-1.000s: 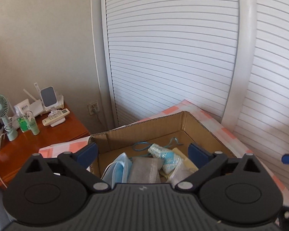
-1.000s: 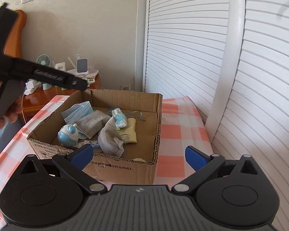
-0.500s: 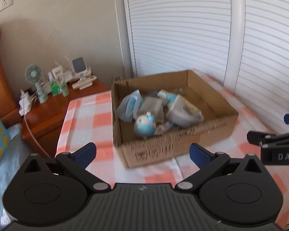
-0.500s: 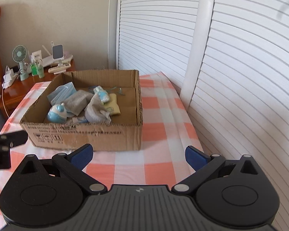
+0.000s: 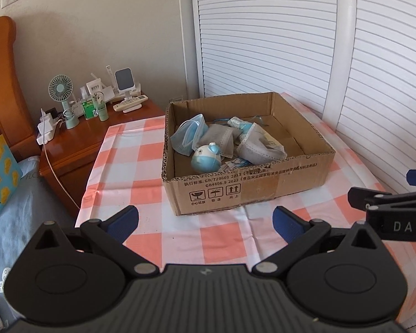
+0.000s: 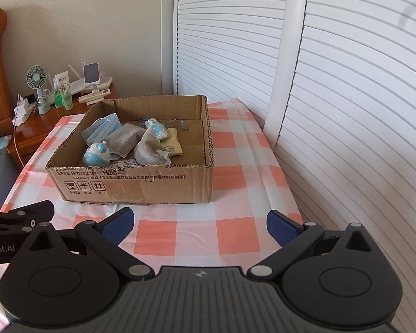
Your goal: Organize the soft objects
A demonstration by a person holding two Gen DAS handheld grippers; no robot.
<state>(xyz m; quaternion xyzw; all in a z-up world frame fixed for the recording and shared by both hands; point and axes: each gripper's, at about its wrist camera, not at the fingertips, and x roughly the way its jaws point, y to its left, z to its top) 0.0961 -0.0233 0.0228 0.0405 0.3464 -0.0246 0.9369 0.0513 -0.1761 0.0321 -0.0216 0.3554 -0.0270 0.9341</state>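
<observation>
A counter [image 5: 180, 238] draped in an orange-and-white checked cloth stands against white slatted doors [image 6: 346, 83]. The left hand-held gripper [image 5: 205, 217] hovers above the near edge of the cloth, its blue-padded fingers spread wide and holding nothing; the right hand-held gripper [image 6: 199, 222] hangs beside it, likewise parted and empty. Beyond both sits a cardboard box [image 6: 158, 186] holding a blue face mask [image 5: 187, 136], grey masks [image 5: 260, 147] and a round blue toy [image 5: 206, 159]. A wooden nightstand [image 5: 77, 144] stands further left.
</observation>
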